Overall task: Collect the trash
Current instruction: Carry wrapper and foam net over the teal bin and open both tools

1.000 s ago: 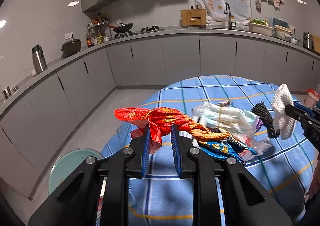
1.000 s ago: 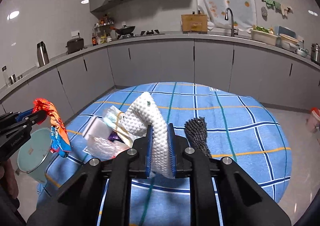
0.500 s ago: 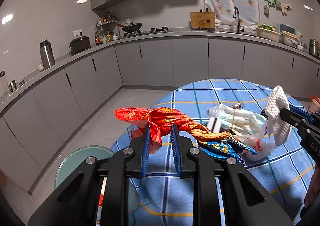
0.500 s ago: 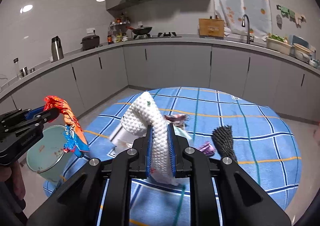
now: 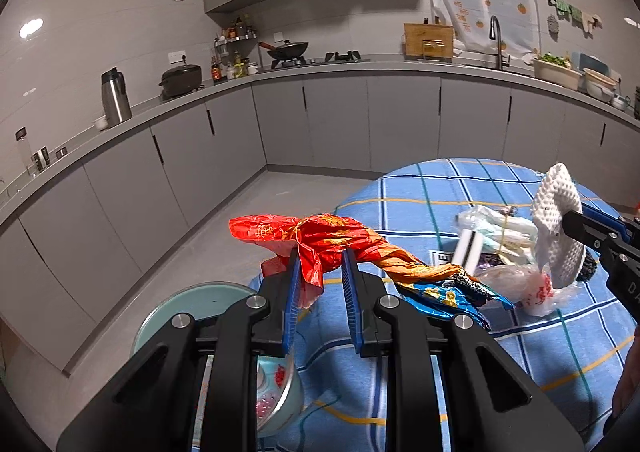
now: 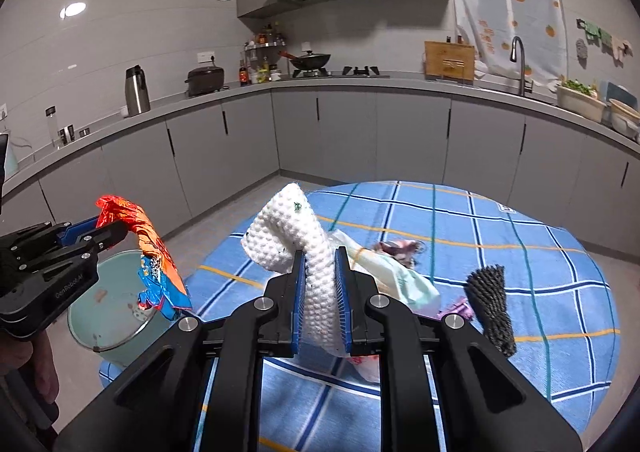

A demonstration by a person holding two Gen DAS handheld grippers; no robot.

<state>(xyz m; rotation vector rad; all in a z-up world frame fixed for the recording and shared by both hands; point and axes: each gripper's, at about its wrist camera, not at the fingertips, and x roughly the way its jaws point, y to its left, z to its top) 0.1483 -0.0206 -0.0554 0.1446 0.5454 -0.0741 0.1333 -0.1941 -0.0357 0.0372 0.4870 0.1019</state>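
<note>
Left side: the pale green round bin (image 6: 116, 308) stands on the floor just beside the edge of the desk with the blue checked cloth (image 6: 520, 292). Compared with a second ago, the bin takes up more of both views and now lies directly below the left gripper (image 5: 320, 284); both hands have carried their loads across toward it. Judgement: transport is nearly complete for the left load, and release over the bin is the likely next step.

Left gripper: its fingers are clamped on the crumpled red and orange foil wrapper (image 5: 320, 240), pinching a fold near the middle. A blue snack wrapper tail (image 5: 444, 298) hangs from the same bundle and trails off to the right. In the right wrist view the bundle dangles over the bin rim.

Right gripper (image 6: 322, 300): its fingers are drawn nearly together, gripping the white knitted foam net sleeve (image 6: 296, 232), which stands up above the finger tips and is held clear of the desk.

Remaining on the desk: a heap of pale plastic bags (image 6: 392, 276) and a black mesh net sleeve (image 6: 490, 304), well apart from the bin. Judgement: further trips are needed.
</note>
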